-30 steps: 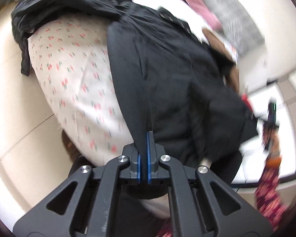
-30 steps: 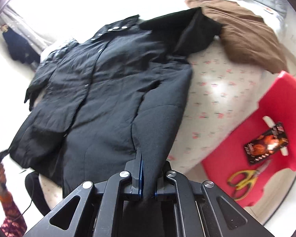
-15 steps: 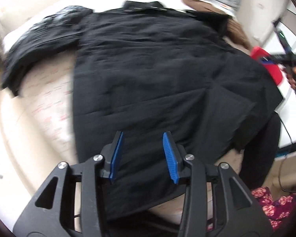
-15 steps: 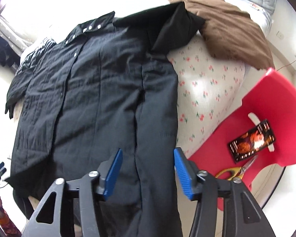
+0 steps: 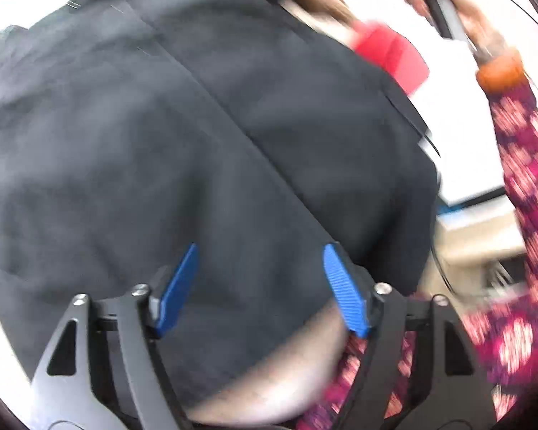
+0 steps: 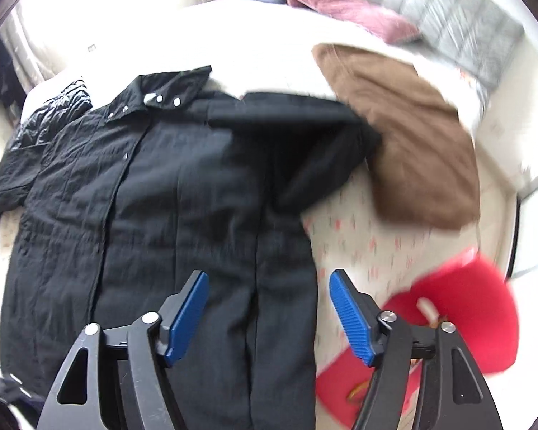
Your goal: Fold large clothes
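Note:
A long black coat lies spread on the bed, collar and silver snaps at the far end, one sleeve laid in along its right side. The blurred left wrist view is filled by the same coat. My left gripper hangs above the coat's lower part, its jaws opening, blue pads wide apart with nothing pressed between them. Over the coat's right edge near the hem my right gripper also has its jaws opening, and they hold nothing.
A brown garment lies on the floral sheet at the right. A red chair stands beside the bed. Pink and grey bedding is at the far end. A patterned sleeve crosses the right side of the left wrist view.
Both grippers let go of the black coat's edge and spread their jaws wide. The coat's side now lies flat. The left wrist view swung across the coat towards the red chair.

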The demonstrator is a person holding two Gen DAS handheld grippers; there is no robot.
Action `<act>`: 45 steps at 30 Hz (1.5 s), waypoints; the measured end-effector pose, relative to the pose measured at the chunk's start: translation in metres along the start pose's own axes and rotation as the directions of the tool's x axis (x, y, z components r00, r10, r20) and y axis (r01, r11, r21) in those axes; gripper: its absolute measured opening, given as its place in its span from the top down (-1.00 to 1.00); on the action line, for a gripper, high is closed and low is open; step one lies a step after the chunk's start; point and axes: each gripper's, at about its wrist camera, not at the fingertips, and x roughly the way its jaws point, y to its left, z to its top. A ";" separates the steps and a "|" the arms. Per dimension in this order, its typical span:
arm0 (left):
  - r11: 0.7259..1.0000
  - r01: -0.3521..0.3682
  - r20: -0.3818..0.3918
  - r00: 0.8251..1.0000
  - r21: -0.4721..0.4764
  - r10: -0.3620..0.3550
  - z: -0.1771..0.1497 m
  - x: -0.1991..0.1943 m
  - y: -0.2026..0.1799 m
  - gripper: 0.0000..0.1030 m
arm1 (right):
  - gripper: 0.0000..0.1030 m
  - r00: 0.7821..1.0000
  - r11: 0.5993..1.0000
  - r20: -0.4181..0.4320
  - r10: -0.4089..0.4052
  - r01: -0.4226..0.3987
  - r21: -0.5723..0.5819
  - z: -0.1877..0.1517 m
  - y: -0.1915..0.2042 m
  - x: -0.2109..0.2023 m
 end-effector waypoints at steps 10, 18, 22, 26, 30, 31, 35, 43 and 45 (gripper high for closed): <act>0.909 -0.266 0.098 0.945 -0.322 0.312 0.088 0.004 0.112 -0.55 | -0.47 0.956 0.901 0.073 -0.285 0.293 -0.320 0.097 0.078 0.119; 0.888 -0.299 0.108 0.929 -0.349 0.355 0.121 0.047 0.137 -0.55 | 0.86 0.912 0.876 0.174 -0.373 0.407 -0.257 0.149 0.038 0.143; 0.920 -0.244 0.094 0.954 -0.305 0.284 0.132 0.053 0.130 -0.55 | 0.89 0.842 0.850 0.290 -0.454 0.507 -0.144 0.162 -0.020 0.076; 0.940 -0.191 0.071 0.973 -0.283 0.219 0.136 0.059 0.118 -0.55 | 0.90 0.773 0.824 0.332 -0.541 0.566 0.024 0.160 -0.096 0.011; 0.953 -0.214 0.046 0.972 -0.216 0.229 0.146 0.068 0.097 -0.55 | 0.91 0.714 0.775 0.302 -0.631 0.600 0.199 0.138 -0.176 -0.024; 0.953 -0.223 0.053 0.970 -0.204 0.238 0.147 0.070 0.094 -0.55 | 0.91 0.721 0.770 0.268 -0.638 0.596 0.228 0.125 -0.200 -0.023; 0.967 -0.219 0.089 0.969 -0.128 0.231 0.162 0.083 0.076 -0.55 | 0.87 0.762 0.745 0.001 -0.648 0.633 0.209 0.070 -0.268 0.036; 0.939 -0.292 0.058 0.950 -0.183 0.307 0.185 0.085 0.119 -0.55 | -0.17 0.697 0.643 -0.209 -0.686 0.715 0.275 0.021 -0.326 0.082; 0.911 -0.348 0.070 0.926 -0.222 0.371 0.193 0.072 0.151 -0.55 | -0.18 0.766 0.690 -0.159 -0.623 0.634 0.350 0.035 -0.329 0.069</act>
